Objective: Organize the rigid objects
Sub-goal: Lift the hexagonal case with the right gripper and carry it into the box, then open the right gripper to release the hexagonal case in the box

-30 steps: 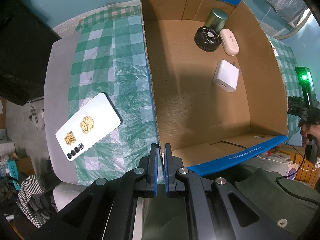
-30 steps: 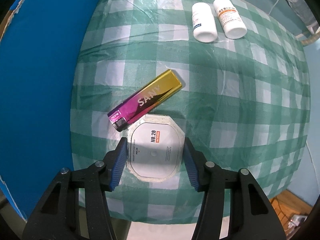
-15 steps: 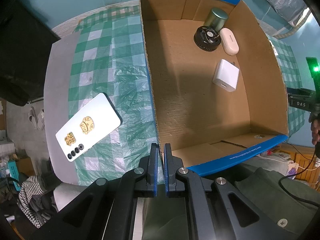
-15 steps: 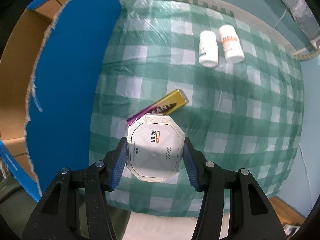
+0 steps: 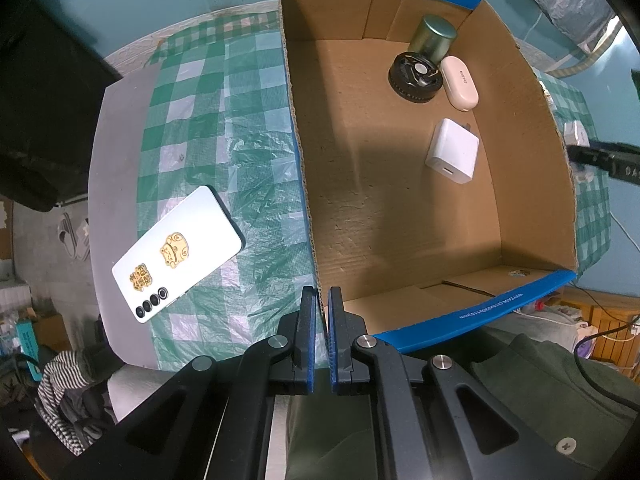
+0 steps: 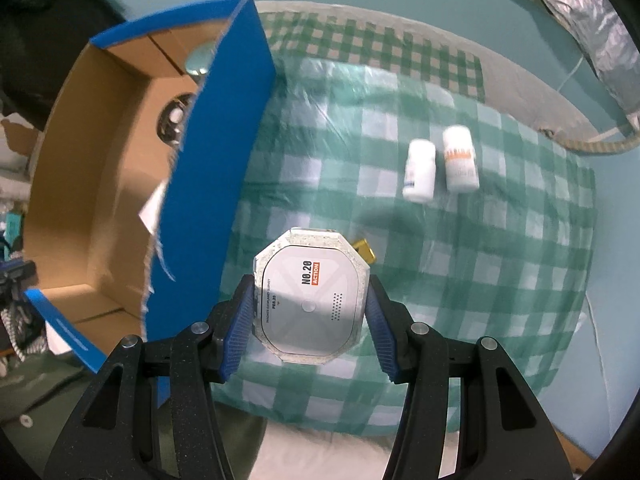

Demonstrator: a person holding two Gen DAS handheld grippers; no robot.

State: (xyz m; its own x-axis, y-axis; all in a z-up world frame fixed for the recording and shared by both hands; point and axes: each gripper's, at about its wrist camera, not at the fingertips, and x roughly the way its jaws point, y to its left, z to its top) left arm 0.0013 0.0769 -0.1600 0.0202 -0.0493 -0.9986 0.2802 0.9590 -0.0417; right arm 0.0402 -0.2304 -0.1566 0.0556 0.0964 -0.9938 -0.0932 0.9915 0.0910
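My right gripper [image 6: 310, 308] is shut on a white octagonal device [image 6: 310, 300] marked "No.20 Action" and holds it up above the checked cloth, just right of the blue-sided cardboard box [image 6: 208, 184]. The box [image 5: 532, 148] holds a white charger [image 5: 452, 151], a black round part [image 5: 416, 76], a white earbud case [image 5: 460, 82] and a metal tin [image 5: 434, 38]. My left gripper [image 5: 319, 300] is shut and empty at the box's near left corner. A white phone [image 5: 178, 248] lies left of the box.
Two white pill bottles [image 6: 418, 170] [image 6: 460, 158] lie on the green checked cloth [image 6: 500, 264] at the far right. A gold tip of a lighter [image 6: 364, 249] shows behind the held device. The table's front edge is close below.
My right gripper has closed on the octagonal device, lifted it off the cloth and risen, so the box's inside comes into view. The left gripper has not moved.
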